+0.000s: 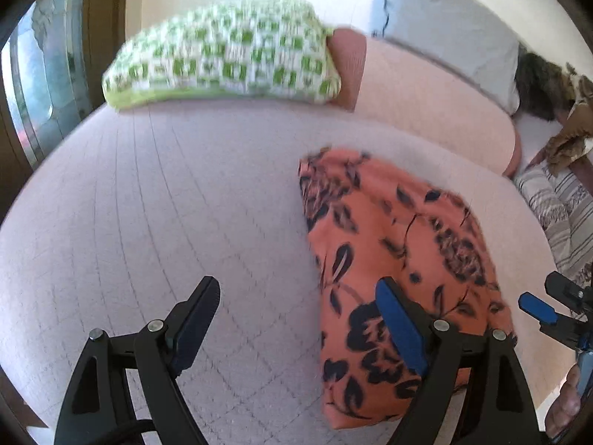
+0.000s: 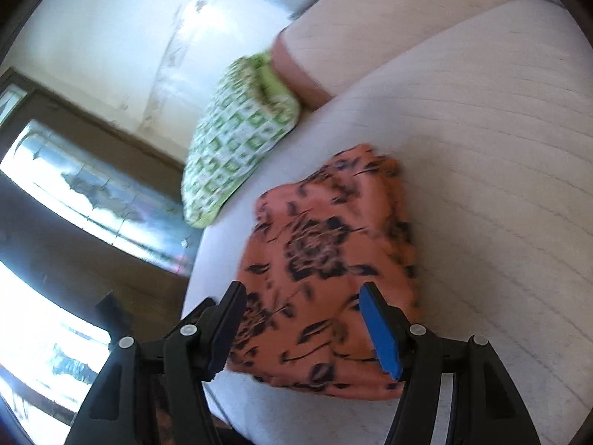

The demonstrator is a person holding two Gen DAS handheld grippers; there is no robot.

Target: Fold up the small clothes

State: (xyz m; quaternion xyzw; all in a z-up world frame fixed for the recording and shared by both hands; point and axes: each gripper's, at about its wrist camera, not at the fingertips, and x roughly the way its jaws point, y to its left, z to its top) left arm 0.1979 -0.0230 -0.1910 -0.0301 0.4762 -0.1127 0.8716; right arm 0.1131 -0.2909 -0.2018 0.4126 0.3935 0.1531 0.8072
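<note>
An orange cloth with a dark floral print (image 1: 393, 259) lies folded into a compact rectangle on the pale quilted bed (image 1: 166, 204). My left gripper (image 1: 300, 289) is open and empty above the bed, its right finger over the cloth's near left edge. My right gripper (image 2: 302, 296) is open and empty, hovering over the near part of the same cloth (image 2: 326, 252). The right gripper's blue pad also shows at the right edge of the left wrist view (image 1: 537, 307).
A green-and-white checked pillow (image 1: 226, 55) lies at the head of the bed, beside a pink bolster (image 1: 426, 92) and a grey pillow (image 1: 444, 26). A striped cloth (image 1: 559, 207) lies at the right. The bed's edge (image 2: 192, 278) drops toward a window (image 2: 92, 200).
</note>
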